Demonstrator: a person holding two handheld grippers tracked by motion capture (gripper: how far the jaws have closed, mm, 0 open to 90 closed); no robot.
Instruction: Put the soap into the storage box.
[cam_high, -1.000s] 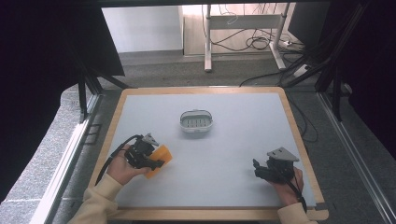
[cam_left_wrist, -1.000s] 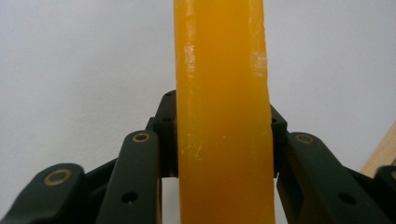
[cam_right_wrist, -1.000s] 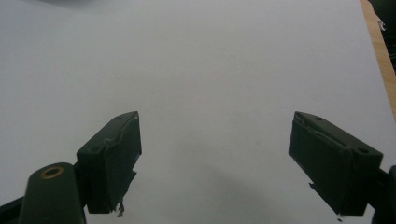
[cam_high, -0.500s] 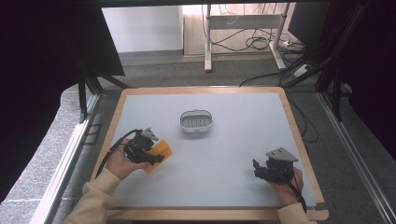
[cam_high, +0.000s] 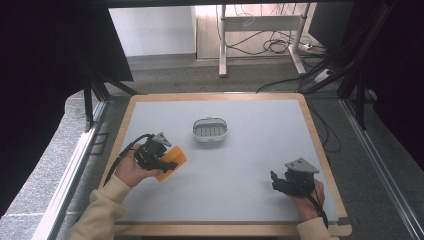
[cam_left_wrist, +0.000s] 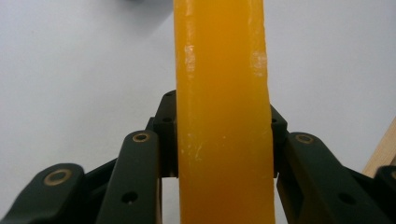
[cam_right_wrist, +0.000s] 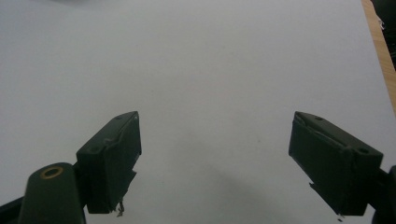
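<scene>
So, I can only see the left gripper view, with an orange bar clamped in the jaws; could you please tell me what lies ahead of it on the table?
Observer: A small white basket stands mid-table, up and right of the orange bar in the high view.
Operator: Thanks. Is the bar lying on the table?
Observer: I cannot tell; the left gripper holds it near the left edge of the table.
Operator: And the other gripper?
Observer: The right gripper is open, with nothing between its jaws, low at the table's near right.
</scene>
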